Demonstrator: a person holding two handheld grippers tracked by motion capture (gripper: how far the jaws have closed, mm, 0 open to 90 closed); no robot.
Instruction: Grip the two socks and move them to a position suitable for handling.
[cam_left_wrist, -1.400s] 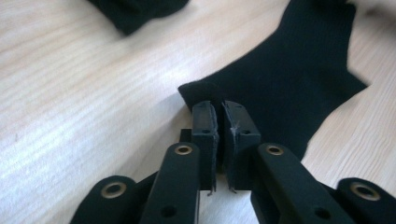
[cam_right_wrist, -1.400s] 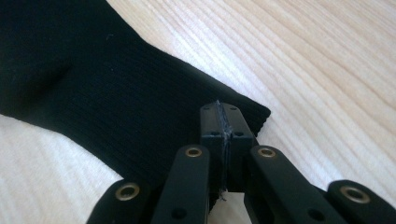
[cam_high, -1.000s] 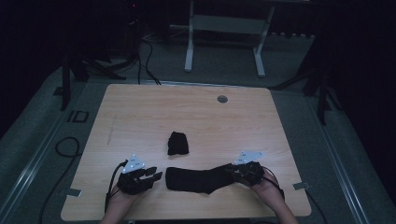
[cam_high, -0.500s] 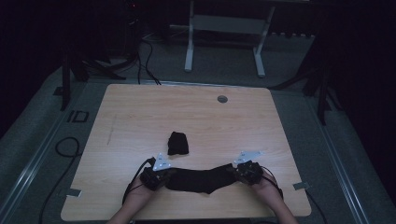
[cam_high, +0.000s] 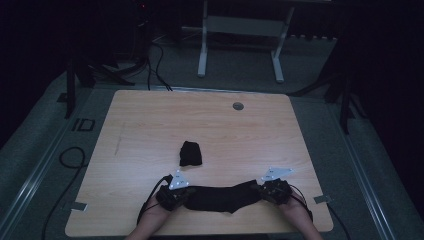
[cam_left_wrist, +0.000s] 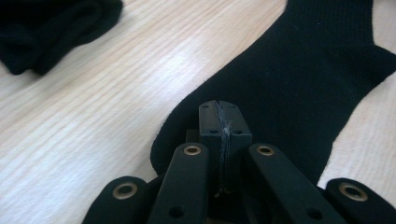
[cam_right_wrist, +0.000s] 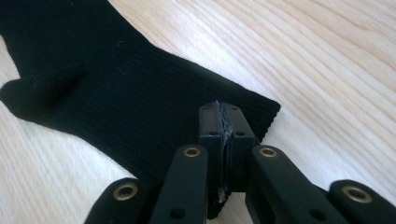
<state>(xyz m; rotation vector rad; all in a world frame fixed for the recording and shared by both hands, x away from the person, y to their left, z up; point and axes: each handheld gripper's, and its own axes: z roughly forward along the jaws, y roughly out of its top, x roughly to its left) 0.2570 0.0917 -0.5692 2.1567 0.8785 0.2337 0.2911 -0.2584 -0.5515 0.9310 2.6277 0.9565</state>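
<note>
A long black sock (cam_high: 220, 197) lies flat and stretched left to right near the wooden table's front edge. My left gripper (cam_high: 181, 196) sits at its left end and my right gripper (cam_high: 262, 192) at its right end. In the left gripper view the jaws (cam_left_wrist: 219, 119) are pressed together over the rounded end of the sock (cam_left_wrist: 289, 79). In the right gripper view the jaws (cam_right_wrist: 224, 121) are pressed together at the ribbed cuff edge of the sock (cam_right_wrist: 116, 88). Both grippers look shut on the fabric.
A small folded black sock bundle (cam_high: 190, 153) rests mid-table just behind the flat sock, also at the upper left of the left gripper view (cam_left_wrist: 51, 28). The table (cam_high: 150, 120) has a round grommet (cam_high: 238, 106) near its far edge. White desk legs (cam_high: 202, 45) stand beyond.
My left gripper has moved right to the sock's left end. The right gripper has shifted slightly at the cuff. The sock now lies straighter between them.
</note>
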